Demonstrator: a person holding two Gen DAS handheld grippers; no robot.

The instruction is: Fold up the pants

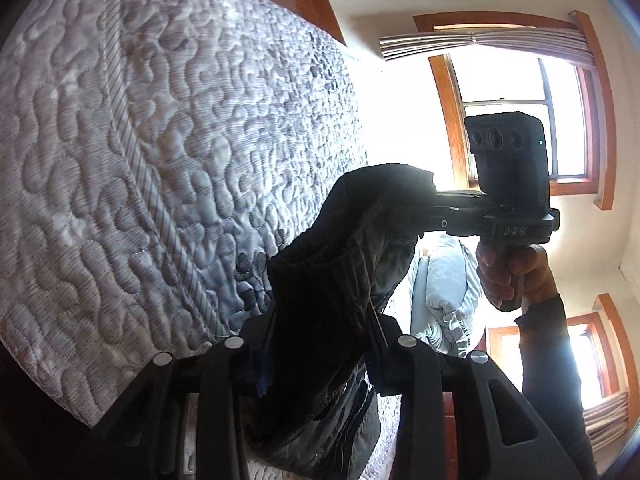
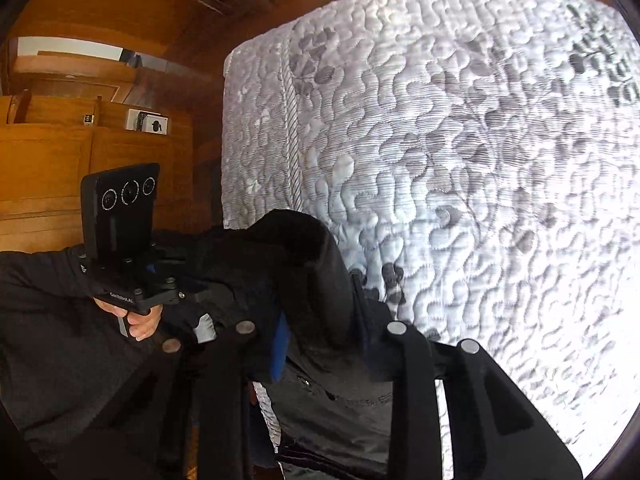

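Black pants hang in the air above a white quilted mattress. My left gripper is shut on their elastic waistband. My right gripper shows in the left wrist view, shut on the far end of the same waistband. In the right wrist view my right gripper is shut on the black pants, and my left gripper holds the other end. The cloth hides all fingertips. The pants' legs drop out of view below.
The mattress fills most of both views. A window with wooden frame and a pale blue pillow lie beyond. Wooden cabinets and a wooden floor are at the left.
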